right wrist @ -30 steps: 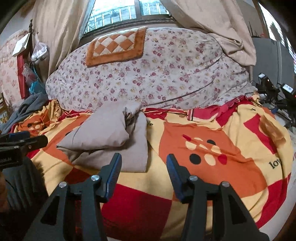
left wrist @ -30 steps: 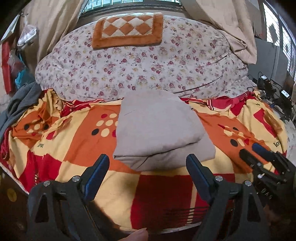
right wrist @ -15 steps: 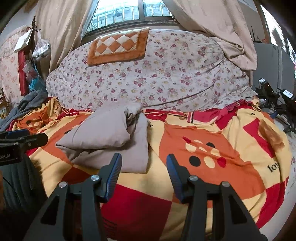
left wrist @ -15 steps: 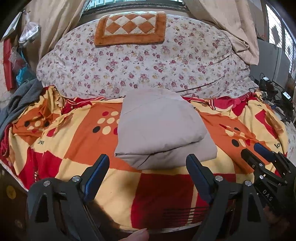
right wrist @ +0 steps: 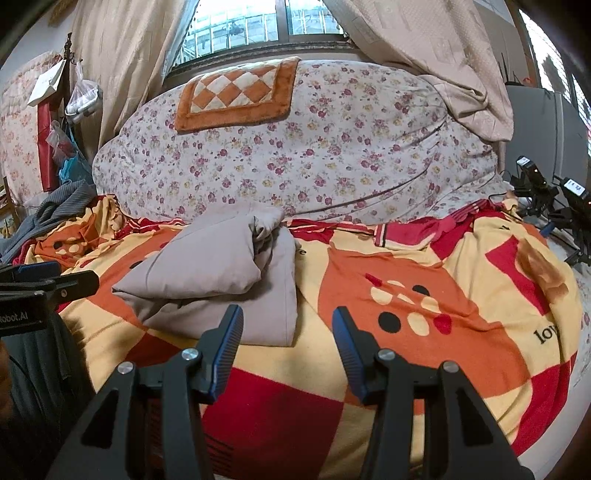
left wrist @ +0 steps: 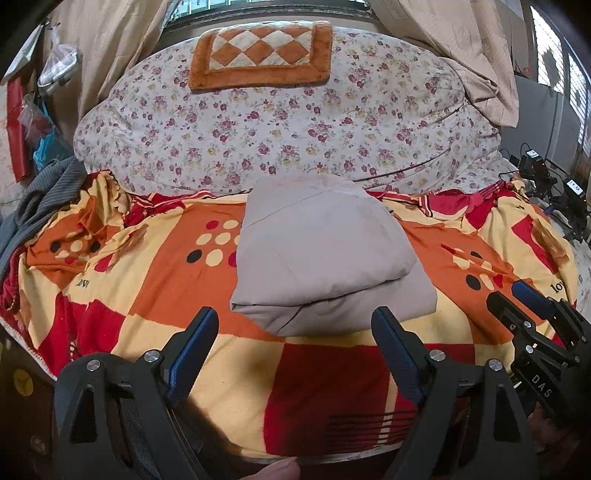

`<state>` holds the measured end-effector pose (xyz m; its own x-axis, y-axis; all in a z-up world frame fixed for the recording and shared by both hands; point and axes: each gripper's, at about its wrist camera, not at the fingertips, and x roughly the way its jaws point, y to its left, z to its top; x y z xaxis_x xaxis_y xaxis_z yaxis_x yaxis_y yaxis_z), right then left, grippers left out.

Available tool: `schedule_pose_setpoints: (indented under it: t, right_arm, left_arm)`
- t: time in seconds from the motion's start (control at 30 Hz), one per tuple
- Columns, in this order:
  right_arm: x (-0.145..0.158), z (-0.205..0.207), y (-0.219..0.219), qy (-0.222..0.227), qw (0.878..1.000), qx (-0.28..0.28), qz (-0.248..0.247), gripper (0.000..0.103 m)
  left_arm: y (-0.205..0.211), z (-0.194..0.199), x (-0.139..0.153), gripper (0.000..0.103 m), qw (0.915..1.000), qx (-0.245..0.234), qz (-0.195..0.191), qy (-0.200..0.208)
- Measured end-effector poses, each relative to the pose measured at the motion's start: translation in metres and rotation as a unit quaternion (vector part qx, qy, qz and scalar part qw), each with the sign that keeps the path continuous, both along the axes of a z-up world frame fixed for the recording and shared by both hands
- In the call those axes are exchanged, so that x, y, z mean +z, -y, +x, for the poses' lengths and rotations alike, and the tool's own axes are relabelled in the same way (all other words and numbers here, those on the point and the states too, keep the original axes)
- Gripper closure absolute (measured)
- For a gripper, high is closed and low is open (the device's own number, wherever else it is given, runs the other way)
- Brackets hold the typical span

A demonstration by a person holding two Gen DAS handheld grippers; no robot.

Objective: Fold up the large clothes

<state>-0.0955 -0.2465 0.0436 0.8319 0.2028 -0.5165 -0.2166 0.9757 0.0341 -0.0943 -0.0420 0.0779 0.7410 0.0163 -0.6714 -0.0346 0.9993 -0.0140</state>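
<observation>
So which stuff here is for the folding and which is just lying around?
For the folding:
- folded grey garment on the bed
- left gripper, open, holding nothing
- right gripper, open, holding nothing

Just lying about:
- patterned blanket
- floral quilt
- checkered orange mat
- striped grey cloth
- curtains

A lived-in home bedroom. A bed [left wrist: 332,406] fills the view, spread with an orange, red and yellow blanket [right wrist: 424,295]; a big floral quilt [left wrist: 295,140] is heaped at its far side. Beige curtains [right wrist: 122,66] frame a barred window [right wrist: 255,22], and bags [right wrist: 83,99] hang far left.
</observation>
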Motion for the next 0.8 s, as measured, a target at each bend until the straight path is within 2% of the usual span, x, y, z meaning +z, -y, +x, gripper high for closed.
schedule_pose_setpoints:
  t: [0.53, 0.8]
  right_arm:
    - [0.000, 0.001, 0.000, 0.001, 1.000, -0.002, 0.000, 0.051]
    - [-0.001, 0.000, -0.001, 0.001, 1.000, -0.002, 0.000, 0.051]
  left_arm:
    - [0.002, 0.000, 0.000, 0.028, 1.0000, 0.001, -0.001, -0.001]
    - [-0.011, -0.002, -0.006, 0.028, 0.9998, -0.011, -0.019, 0.000]
